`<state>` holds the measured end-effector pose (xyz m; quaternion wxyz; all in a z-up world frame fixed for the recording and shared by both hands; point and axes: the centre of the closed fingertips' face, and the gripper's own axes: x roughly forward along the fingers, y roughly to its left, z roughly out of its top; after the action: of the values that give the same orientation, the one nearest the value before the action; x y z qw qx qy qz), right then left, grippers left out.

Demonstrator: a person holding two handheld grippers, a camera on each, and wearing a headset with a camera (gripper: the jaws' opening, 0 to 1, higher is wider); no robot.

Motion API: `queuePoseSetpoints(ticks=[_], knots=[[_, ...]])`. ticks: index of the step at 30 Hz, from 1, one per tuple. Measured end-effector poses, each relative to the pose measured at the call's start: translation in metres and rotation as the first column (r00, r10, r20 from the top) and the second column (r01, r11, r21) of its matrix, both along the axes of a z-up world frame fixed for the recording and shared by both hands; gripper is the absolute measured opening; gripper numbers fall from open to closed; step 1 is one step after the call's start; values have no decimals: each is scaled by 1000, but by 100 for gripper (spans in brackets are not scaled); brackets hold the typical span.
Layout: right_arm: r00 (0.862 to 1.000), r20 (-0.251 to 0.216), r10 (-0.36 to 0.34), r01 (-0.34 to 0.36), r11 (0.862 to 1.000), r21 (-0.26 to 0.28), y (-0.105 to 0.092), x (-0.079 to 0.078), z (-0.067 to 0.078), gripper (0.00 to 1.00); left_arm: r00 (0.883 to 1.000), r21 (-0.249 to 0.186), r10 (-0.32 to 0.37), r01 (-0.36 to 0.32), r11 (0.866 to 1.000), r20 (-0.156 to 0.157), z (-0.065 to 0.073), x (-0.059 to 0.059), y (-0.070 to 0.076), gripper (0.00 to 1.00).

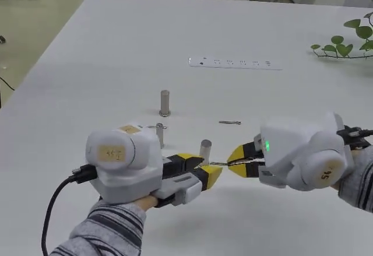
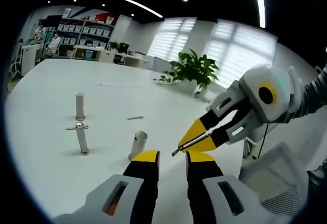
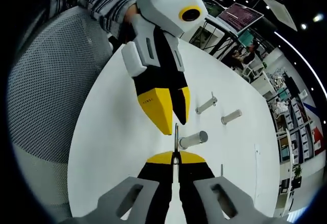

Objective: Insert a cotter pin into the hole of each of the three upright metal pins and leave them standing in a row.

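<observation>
Nearest us, our left gripper (image 1: 202, 167) hangs with jaws apart just beside the front metal pin (image 1: 205, 149), ready, we judge, to steady it; a cotter pin (image 1: 219, 164) points level at that pin, clamped between the jaws of our right gripper (image 1: 239, 162) for insertion.

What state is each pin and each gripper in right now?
far metal pin: upright, no cotter pin.
middle metal pin: upright, inserted cotter pin through it.
near metal pin: upright, no cotter pin.
loose cotter pin: lying flat.
left gripper: fingers open, empty.
right gripper: fingers shut on held cotter pin.
</observation>
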<state>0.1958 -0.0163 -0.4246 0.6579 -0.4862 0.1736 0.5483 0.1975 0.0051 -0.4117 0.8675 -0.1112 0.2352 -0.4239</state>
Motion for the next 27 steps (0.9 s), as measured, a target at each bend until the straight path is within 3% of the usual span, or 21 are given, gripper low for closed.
queuePoseSetpoints(ticks=[10, 19, 27], knots=[[1000, 3, 2, -2, 999, 37, 8, -4, 6, 0, 1000, -63, -2, 1, 998, -21, 5, -2, -3, 5], [1000, 3, -7, 7, 998, 59, 13, -4, 9, 0, 1000, -82, -8, 6, 997, -21, 8, -3, -4, 0], [1000, -3, -24, 25, 997, 75, 13, -2, 12, 0, 1000, -71, -16, 17, 997, 15, 10, -3, -5, 0]])
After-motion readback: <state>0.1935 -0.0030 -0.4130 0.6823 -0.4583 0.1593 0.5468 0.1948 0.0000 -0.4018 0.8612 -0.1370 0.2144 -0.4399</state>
